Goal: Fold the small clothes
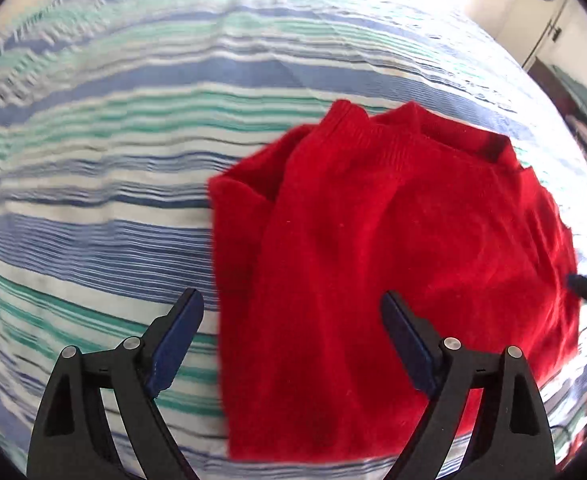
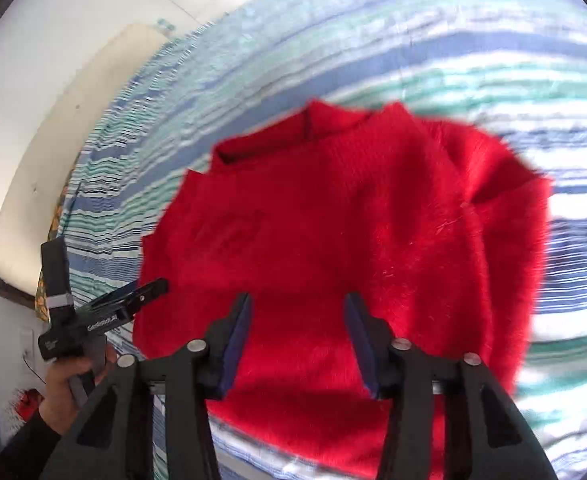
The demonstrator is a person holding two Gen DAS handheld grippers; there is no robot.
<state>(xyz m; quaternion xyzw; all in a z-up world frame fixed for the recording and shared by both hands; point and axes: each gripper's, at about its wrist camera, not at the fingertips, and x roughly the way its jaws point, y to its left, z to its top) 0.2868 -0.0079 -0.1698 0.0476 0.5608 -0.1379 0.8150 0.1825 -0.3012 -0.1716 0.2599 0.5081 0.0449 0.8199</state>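
Note:
A red knitted sweater (image 1: 393, 232) lies partly folded on the striped bed sheet (image 1: 93, 160), one sleeve laid over its body. My left gripper (image 1: 293, 300) is open and empty, hovering over the sweater's near left edge. My right gripper (image 2: 297, 300) is open and empty above the sweater (image 2: 353, 232), over its near hem. The left gripper (image 2: 149, 292) also shows in the right wrist view, at the sweater's left edge. One tip of the right gripper (image 1: 585, 286) shows at the sweater's right edge in the left wrist view.
The blue, green and white striped sheet (image 2: 493, 60) covers the bed all around the sweater. A white wall and cream headboard (image 2: 73, 120) stand to the left in the right wrist view. A doorway and dark furniture (image 1: 561, 80) lie far right in the left wrist view.

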